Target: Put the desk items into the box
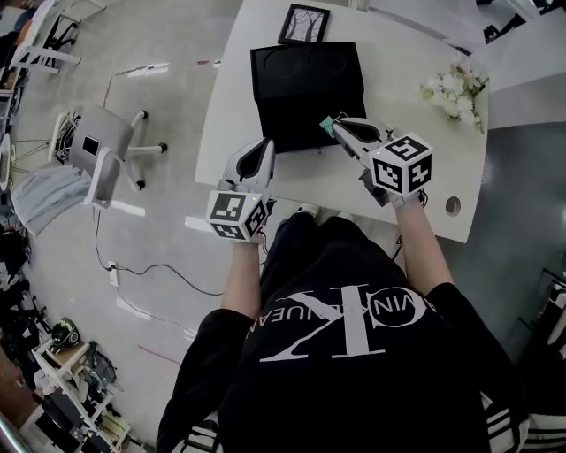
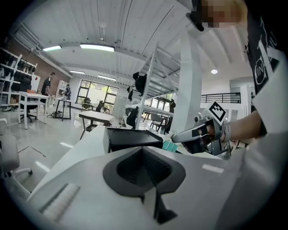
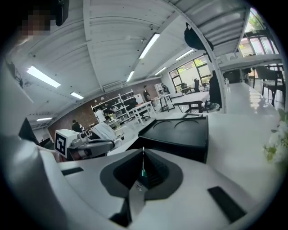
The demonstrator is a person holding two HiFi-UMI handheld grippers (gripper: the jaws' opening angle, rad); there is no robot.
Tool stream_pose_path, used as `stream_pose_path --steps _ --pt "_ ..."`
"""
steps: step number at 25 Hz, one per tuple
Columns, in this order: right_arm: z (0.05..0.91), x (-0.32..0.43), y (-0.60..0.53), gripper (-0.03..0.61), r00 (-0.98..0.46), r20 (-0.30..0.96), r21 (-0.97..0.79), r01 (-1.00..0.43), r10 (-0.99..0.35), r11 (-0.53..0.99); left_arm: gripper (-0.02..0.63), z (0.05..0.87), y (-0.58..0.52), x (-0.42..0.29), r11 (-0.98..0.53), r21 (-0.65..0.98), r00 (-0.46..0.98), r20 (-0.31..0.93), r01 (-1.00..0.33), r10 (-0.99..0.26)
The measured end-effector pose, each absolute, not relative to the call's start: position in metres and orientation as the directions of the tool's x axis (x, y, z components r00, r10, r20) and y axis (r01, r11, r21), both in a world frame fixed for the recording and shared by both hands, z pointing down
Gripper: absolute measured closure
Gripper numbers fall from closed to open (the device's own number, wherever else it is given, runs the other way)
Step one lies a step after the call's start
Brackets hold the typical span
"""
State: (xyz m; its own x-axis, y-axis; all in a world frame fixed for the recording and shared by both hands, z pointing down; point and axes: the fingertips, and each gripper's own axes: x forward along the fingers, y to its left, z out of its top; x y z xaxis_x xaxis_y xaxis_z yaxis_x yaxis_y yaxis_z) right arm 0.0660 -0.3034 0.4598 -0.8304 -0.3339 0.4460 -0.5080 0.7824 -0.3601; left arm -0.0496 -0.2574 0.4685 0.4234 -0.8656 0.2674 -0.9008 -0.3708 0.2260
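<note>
Right gripper (image 3: 143, 167) pinching thin teal flat card (image 1: 328, 126) by its edge: likely light, bendy, slip-prone. Left gripper (image 1: 263, 150) pressed together, empty.

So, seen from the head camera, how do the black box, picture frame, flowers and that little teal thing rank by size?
Largest: black box.
Next: flowers and picture frame, too alike to rank.
Smallest: teal thing in the right gripper.

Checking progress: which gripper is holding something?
The right gripper, shut on a thin teal item by the black box; the left gripper is shut, empty.
</note>
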Motion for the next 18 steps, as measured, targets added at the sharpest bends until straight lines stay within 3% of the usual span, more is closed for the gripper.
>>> stream_pose_path --steps 10,18 --pt "0.485 0.021 -0.299 0.558 -0.773 0.607 -0.265 -0.417 -0.185 0.870 0.604 0.483 -0.252 -0.082 -0.317 0.250 0.383 0.287 -0.915 -0.878" --pt "0.514 -0.001 -0.290 0.558 -0.655 0.756 -0.196 -0.264 -0.026 0.944 0.604 0.492 -0.256 -0.095 -0.307 0.271 0.381 0.289 -0.912 -0.878"
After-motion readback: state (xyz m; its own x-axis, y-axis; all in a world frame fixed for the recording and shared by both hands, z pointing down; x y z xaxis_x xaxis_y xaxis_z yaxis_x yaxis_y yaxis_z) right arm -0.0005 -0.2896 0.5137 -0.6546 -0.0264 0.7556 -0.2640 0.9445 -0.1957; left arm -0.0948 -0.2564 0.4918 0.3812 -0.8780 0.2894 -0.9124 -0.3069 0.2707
